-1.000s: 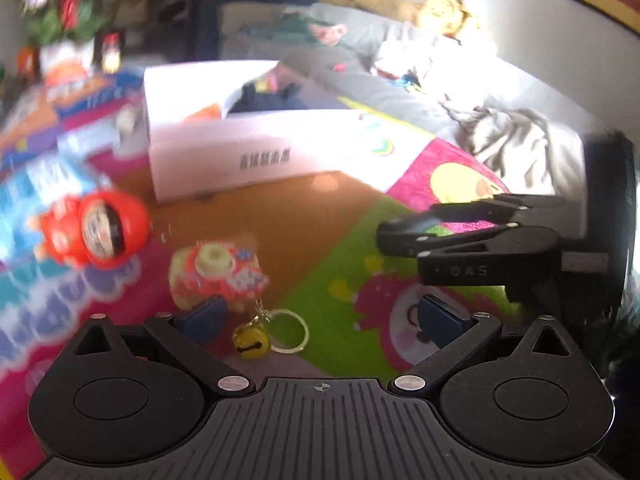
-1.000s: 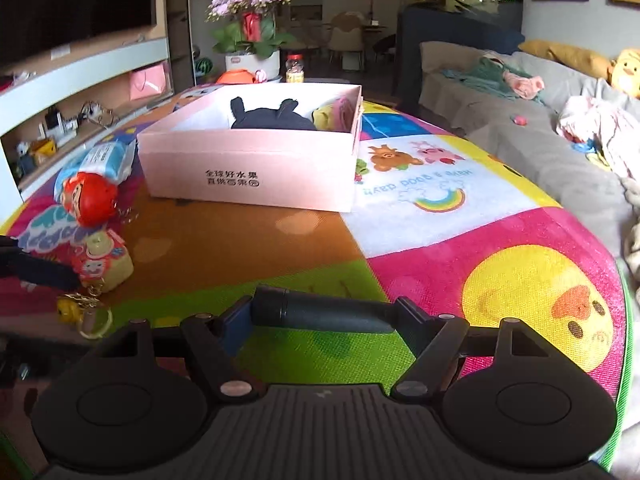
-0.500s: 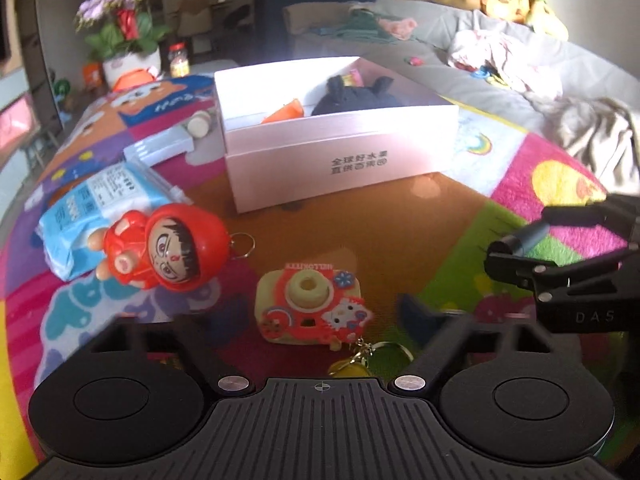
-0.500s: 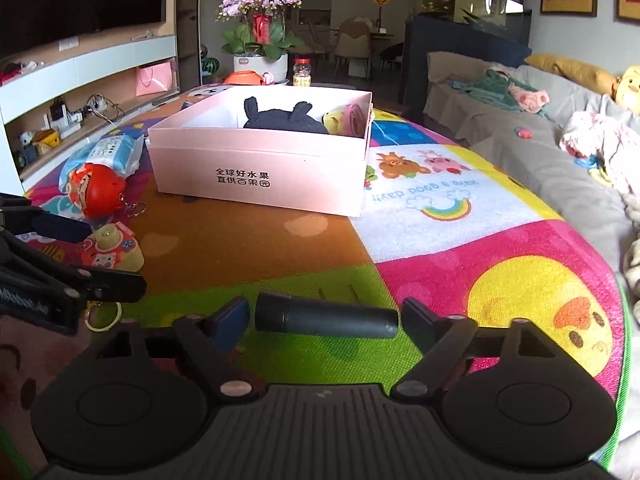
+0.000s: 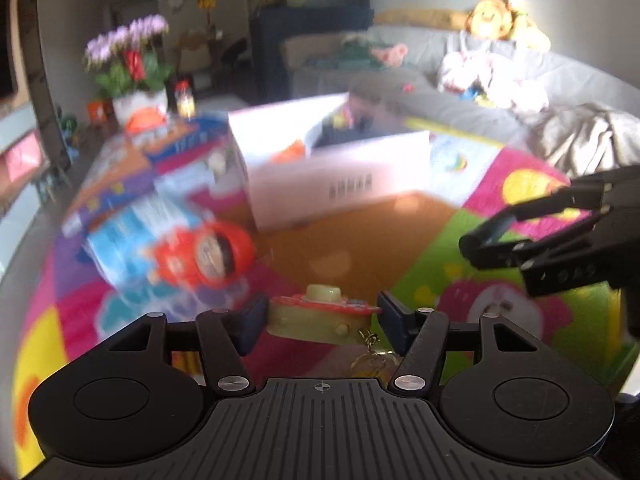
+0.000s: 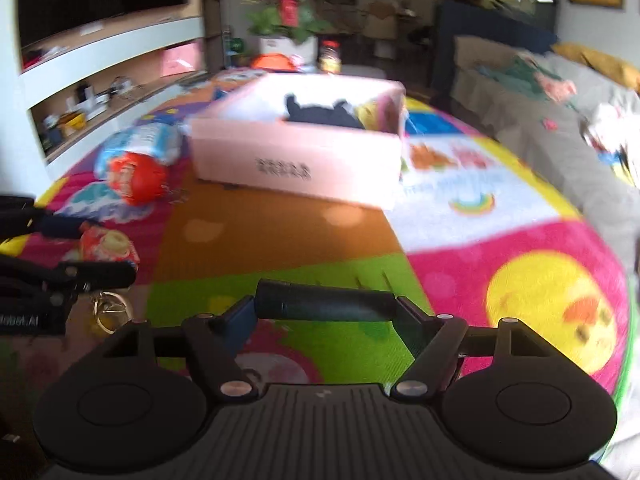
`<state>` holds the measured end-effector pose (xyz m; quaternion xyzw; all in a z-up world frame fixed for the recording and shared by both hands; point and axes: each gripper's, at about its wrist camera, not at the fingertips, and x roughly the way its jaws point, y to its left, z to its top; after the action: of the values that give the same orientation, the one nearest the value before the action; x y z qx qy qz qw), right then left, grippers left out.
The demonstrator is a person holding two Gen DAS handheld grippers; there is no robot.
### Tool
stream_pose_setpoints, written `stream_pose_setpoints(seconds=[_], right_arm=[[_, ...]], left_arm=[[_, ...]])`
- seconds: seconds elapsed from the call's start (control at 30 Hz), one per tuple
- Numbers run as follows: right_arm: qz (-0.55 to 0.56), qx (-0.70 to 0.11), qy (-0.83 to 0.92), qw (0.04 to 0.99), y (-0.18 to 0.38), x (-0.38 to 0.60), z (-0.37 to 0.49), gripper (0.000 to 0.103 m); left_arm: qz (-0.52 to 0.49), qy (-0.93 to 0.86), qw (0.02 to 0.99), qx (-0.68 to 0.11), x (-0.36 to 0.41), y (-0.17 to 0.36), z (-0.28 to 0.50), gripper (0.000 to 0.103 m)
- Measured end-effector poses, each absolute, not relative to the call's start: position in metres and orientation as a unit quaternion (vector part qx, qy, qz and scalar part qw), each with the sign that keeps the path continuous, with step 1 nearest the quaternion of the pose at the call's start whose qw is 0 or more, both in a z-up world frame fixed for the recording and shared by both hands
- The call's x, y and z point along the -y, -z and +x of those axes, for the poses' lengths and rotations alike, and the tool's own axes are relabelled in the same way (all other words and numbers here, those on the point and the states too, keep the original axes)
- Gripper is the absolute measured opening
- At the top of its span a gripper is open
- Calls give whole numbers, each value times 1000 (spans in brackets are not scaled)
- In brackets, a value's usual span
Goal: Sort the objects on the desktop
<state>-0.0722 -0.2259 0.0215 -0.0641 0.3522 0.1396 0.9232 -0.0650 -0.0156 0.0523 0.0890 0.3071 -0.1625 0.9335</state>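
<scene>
Toy camera [image 5: 322, 316] of red and pale yellow plastic, with a round yellow lens on top, sits clamped between the blue-padded fingers of the left gripper [image 5: 322, 314], both pads touching its sides; a gold key ring [image 5: 370, 356] hangs from its right end, half hidden behind the gripper body. From the right wrist the same toy [image 6: 108, 245] shows at the left edge, partly covered by the black fingers [image 6: 96, 272] around it, and blurred. The right gripper [image 6: 324, 308] is clenched on a black cylindrical flashlight [image 6: 324, 305], held crosswise between its fingers, one end tucked behind the right pad. Everything is above a colourful cartoon play mat [image 6: 280, 236] spread over the table. Beyond the toy camera lies a round red doll keychain with a painted face [image 5: 204, 258], touching a blue and white snack packet [image 5: 132, 232]; motion blur smears both, so the packet's print cannot be read. Farther back stands an open pale pink cardboard box [image 6: 296, 160], its label illegible, holding a black soft item [image 6: 324, 114] and something yellow at its right end that is too blurred to name. A pot of purple flowers [image 6: 286, 12] stands behind the box, and a grey sofa strewn with clothes [image 6: 560, 92] runs along the right
</scene>
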Motion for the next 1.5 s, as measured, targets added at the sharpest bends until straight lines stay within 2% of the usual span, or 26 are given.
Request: stream_pose_setpoints(seconds=[0.17, 0.27, 0.5, 0.53, 0.6, 0.73, 0.87, 1.07, 1.1, 1.13, 1.2, 1.37, 1.5], right_arm=[[-90, -243, -159, 953, -109, 234, -89, 75], [-94, -188, -163, 964, -145, 236, -88, 75], [-37, -200, -171, 964, -180, 243, -16, 75], [-25, -201, -170, 964, -184, 243, 0, 75], [2, -209, -167, 964, -189, 241, 34, 75], [53, -254, -161, 952, -184, 241, 95, 79], [35, -276, -153, 948, -168, 227, 118, 79], [-9, -318, -181, 931, -142, 168, 143, 78], [-19, -326, -192, 926, -138, 152, 146, 70], [-30, -336, -207, 918, -136, 135, 151, 52], [-46, -367, -235, 899, -129, 101, 165, 34], [-87, -442, -225, 864, -98, 24, 211, 34], [-155, -445, -158, 868, -63, -12, 247, 34]], left_arm=[[119, 159, 961, -191, 15, -120, -65, 65], [123, 153, 968, -154, 24, -140, -45, 65], [94, 162, 974, -129, 47, -149, 38, 68], [78, 161, 975, -130, 46, -147, 51, 80], [54, 160, 972, -164, 42, -141, 73, 95], [44, 156, 966, -200, 14, -114, 61, 99], [58, 102, 962, -247, -20, -72, 36, 100], [-20, 60, 951, -302, -67, -29, 14, 100], [-25, 58, 951, -303, -74, -25, 8, 100], [-28, 56, 951, -302, -78, -22, 6, 100], [-30, 51, 953, -298, -86, -16, 1, 101], [-64, 46, 949, -304, -94, -4, -3, 101], [-80, 52, 953, -286, -98, -5, -8, 101]])
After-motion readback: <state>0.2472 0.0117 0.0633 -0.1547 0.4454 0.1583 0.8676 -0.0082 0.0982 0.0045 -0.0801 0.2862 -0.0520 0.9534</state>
